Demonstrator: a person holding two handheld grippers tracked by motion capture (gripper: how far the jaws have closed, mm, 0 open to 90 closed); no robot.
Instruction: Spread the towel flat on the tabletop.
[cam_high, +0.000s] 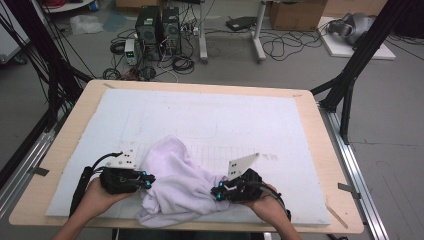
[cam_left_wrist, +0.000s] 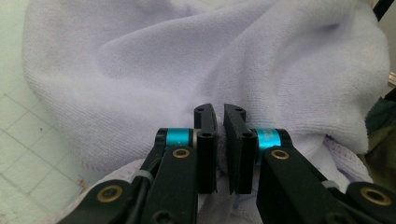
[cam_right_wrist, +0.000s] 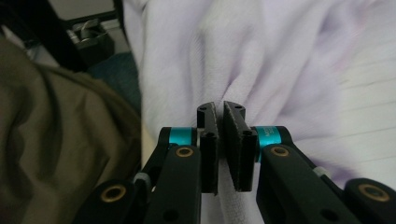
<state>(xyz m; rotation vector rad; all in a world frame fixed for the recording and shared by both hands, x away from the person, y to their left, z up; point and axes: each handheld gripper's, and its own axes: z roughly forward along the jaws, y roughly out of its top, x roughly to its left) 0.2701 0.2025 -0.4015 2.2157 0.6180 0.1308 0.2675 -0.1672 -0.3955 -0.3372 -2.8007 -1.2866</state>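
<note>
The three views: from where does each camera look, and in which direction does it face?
High view: fixed above the person's side, facing forward and down on the table; both forearms enter from the bottom, with the left hand-held gripper and the right hand-held gripper.
Left gripper view: rides on the left hand-held gripper, looking along its jaws, shut on the towel.
Right gripper view: rides on the right hand-held gripper, jaws shut on the towel.
Shared: all views show the white towel.
</note>
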